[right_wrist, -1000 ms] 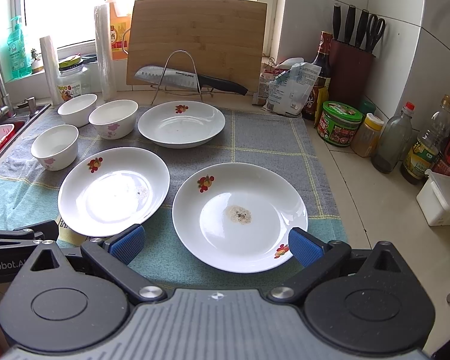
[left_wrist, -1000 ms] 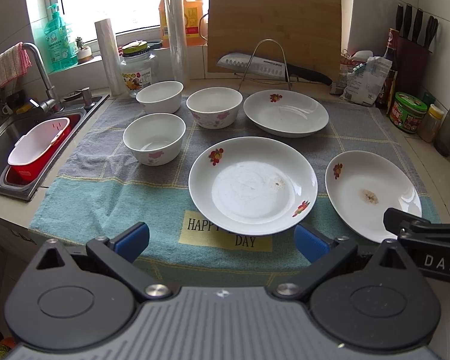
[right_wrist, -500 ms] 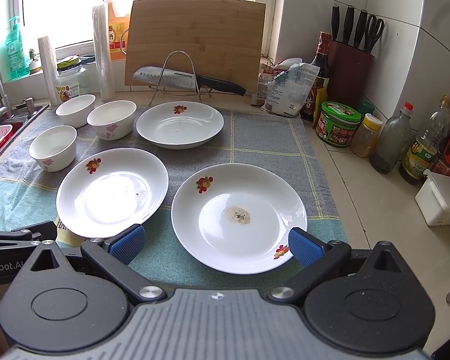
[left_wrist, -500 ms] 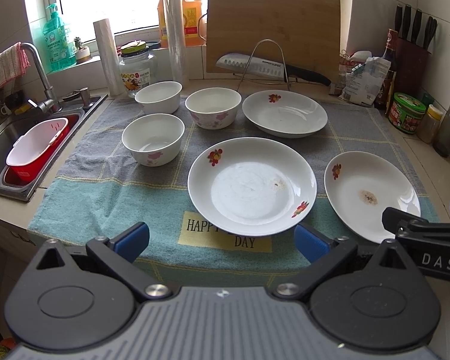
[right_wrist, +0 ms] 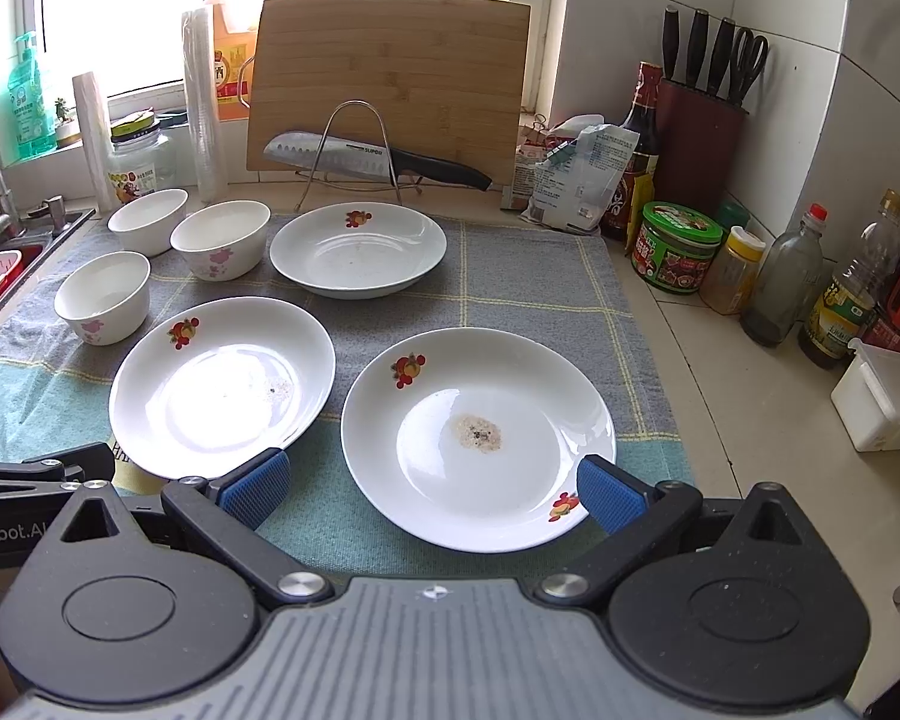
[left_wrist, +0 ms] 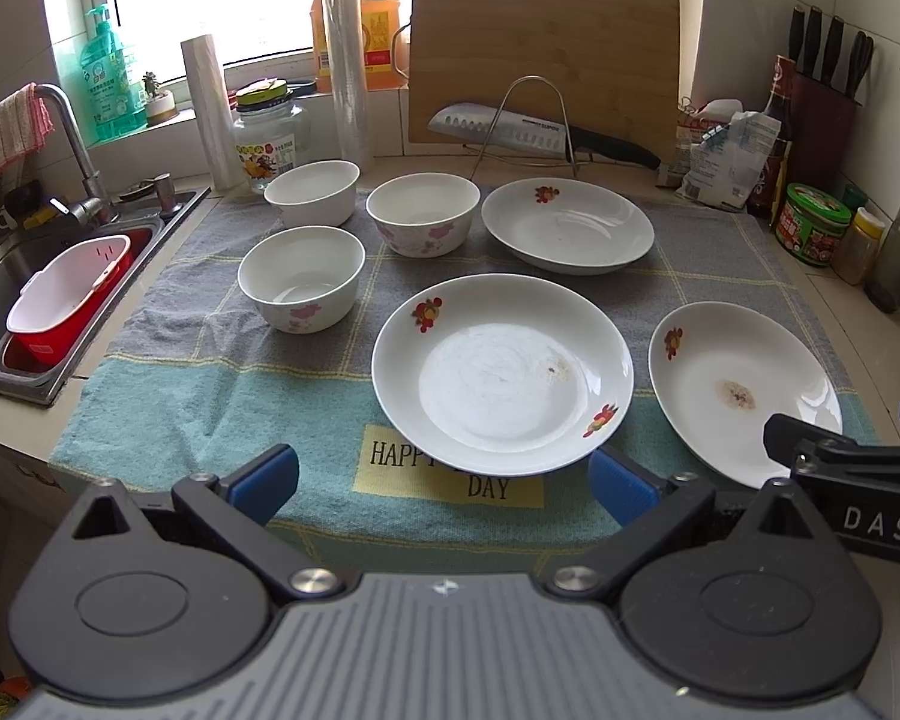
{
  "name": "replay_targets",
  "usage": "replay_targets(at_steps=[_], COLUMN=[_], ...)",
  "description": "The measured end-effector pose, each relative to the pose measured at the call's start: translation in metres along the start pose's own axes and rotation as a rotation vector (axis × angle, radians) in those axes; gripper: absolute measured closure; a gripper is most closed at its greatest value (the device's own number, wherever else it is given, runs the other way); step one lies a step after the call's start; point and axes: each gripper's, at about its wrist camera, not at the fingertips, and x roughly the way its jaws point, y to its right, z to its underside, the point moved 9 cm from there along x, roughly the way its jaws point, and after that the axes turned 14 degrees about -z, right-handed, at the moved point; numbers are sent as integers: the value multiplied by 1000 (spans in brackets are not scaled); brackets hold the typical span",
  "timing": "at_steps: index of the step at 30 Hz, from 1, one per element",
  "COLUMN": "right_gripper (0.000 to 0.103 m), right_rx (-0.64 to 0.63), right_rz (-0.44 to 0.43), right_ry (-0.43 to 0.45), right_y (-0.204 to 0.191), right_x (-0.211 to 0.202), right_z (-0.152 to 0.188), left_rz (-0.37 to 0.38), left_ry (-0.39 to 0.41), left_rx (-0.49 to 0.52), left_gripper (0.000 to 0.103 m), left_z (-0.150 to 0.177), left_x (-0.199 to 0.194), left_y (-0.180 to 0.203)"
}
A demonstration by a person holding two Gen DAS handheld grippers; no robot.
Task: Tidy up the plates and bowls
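Plates and bowls lie spread over the towel (left_wrist: pixel 168 420) on my desk, none stacked yet, so I judge the sorting has not begun.

From my left wrist: my left hand-held gripper (left_wrist: pixel 444 480) hangs spread wide and empty just short of the middle plate (left_wrist: pixel 501 372), whose near rim sits between its blue pads. A far plate (left_wrist: pixel 567 225) lies behind it and a stained plate (left_wrist: pixel 744 390) to its right, partly behind my other tool. Three bowls sit to the left: the near bowl (left_wrist: pixel 300 276), the flowered bowl (left_wrist: pixel 423 213) and the back bowl (left_wrist: pixel 312 192), close together, with the sink (left_wrist: pixel 6 276) beyond them.

From my right wrist: my right hand-held gripper (right_wrist: pixel 429 492) is also wide apart, holding nothing, with the stained plate (right_wrist: pixel 477 438) just ahead of its pads. The middle plate (right_wrist: pixel 222 387) lies just beside it, the two rims near but apart.

My next move, I think, is to close on one plate's near rim, lift it level and set it onto its neighbour. A thin, slick rim calls for a firm, centred pinch.
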Motion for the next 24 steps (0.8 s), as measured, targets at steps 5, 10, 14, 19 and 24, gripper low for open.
replay_targets(at_steps=[5, 10, 14, 19, 24], right_gripper=[0, 0, 0, 0, 0], right_rx=[3, 5, -2, -6, 0], right_rz=[-19, -23, -47, -71, -56], right_ry=[9, 9, 42, 75, 63], right_y=[1, 2, 3, 13, 28], right_x=[2, 5, 2, 6, 20], right_z=[0, 0, -3, 4, 18], left_rz=[7, 19, 49, 71, 117], left_ry=[-7, -13, -2, 42, 54], left_rx=[8, 17, 16, -27, -19], left_gripper=[1, 1, 1, 1, 1], left_z=[1, 2, 0, -4, -8], left_x=[5, 9, 12, 15, 19], left_y=[2, 4, 5, 2, 4])
